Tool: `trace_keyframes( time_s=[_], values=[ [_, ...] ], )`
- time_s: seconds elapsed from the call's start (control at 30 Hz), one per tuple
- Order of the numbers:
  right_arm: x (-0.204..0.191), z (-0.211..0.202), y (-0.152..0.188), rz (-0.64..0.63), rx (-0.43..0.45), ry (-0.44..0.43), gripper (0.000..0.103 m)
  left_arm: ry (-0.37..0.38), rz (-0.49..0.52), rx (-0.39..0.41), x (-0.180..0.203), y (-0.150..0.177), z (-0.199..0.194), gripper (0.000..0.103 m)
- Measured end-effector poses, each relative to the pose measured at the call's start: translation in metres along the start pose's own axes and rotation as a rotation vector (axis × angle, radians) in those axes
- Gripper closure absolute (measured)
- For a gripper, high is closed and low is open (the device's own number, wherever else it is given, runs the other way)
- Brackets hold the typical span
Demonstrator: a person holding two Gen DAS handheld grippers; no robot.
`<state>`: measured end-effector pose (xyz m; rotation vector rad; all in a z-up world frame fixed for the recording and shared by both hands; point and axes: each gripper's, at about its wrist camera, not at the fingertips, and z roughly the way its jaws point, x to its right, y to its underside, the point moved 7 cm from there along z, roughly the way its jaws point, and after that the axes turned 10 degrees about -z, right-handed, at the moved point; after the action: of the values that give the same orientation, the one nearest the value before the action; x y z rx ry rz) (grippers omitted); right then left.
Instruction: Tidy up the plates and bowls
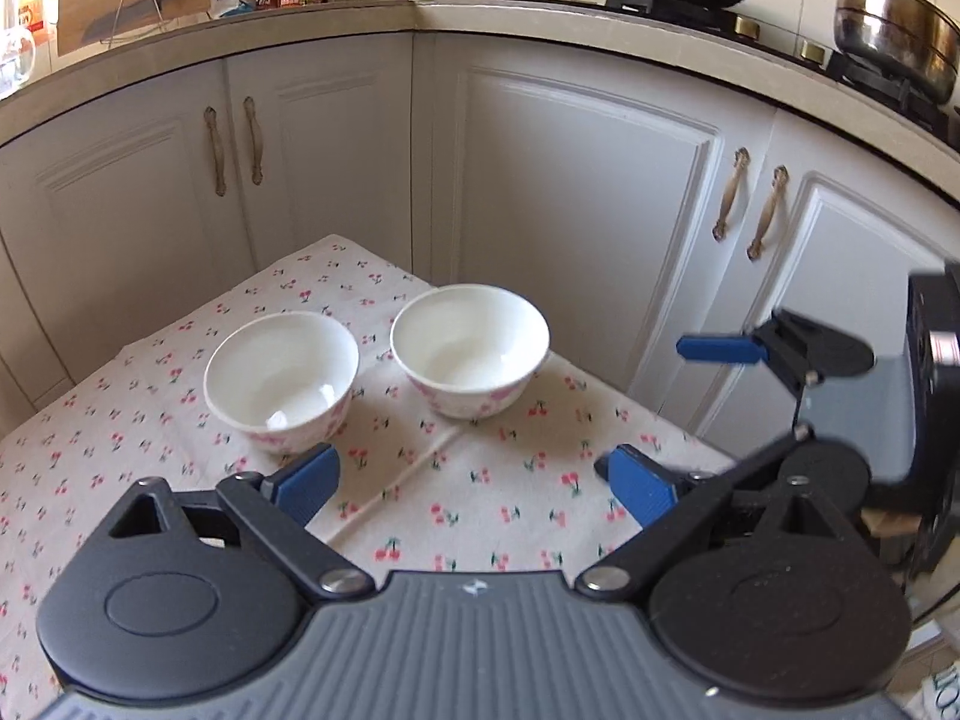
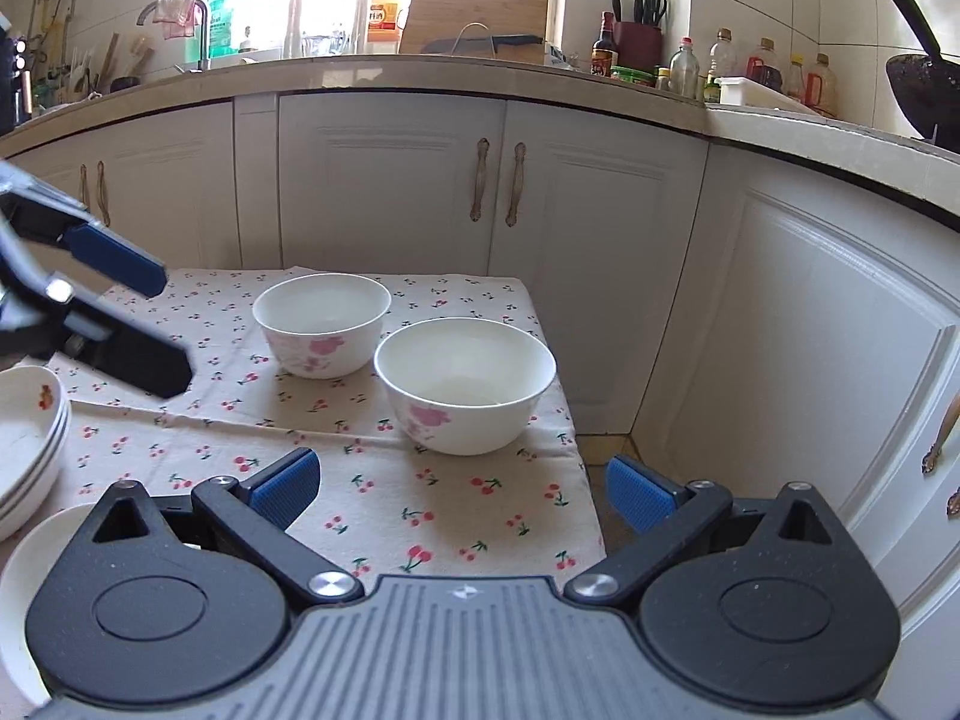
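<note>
While both my left gripper (image 1: 465, 483) and right gripper (image 2: 459, 489) gape empty, two bowls (image 2: 465, 384) sit mid-frame on the cloth (image 2: 384, 492); stacked plates (image 2: 27, 450) are cut off at left.

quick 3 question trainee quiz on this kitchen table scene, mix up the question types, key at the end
1. True or false: the two flowered bowls, the near bowl and the far bowl, are nested one inside the other.
2. Multiple choice: what do the left gripper and the right gripper hold? A) a bowl each B) nothing, both stand open C) one plate between them
3. Fill in: at the left edge of the right wrist view, the stack of dishes sits on the ______-print tablecloth.

Key:
1. False: they stand side by side, apart and upright.
2. B
3. cherry
</note>
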<state>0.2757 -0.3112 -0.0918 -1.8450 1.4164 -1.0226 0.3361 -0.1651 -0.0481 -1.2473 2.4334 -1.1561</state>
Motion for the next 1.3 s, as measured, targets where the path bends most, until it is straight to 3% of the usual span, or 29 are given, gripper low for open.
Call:
trace_keyframes(
  time_s=[0.27, 0.57, 1.07, 1.3],
  values=[
    [0.005, 0.036, 0.001, -0.019, -0.022, -0.020, 0.000, 0.015, 0.019, -0.064, -0.010, -0.043, 0.058, 0.007],
    [0.010, 0.065, -0.001, -0.020, -0.031, -0.038, 0.000, 0.042, 0.009, -0.130, -0.016, -0.066, 0.121, 0.007],
    [0.005, 0.089, -0.005, -0.073, -0.007, -0.041, 0.002, 0.057, -0.011, -0.214, -0.021, -0.075, 0.179, 0.017],
    [0.007, 0.098, -0.006, -0.059, -0.016, -0.055, 0.010, 0.072, -0.012, -0.243, -0.021, -0.070, 0.189, 0.019]
  ],
)
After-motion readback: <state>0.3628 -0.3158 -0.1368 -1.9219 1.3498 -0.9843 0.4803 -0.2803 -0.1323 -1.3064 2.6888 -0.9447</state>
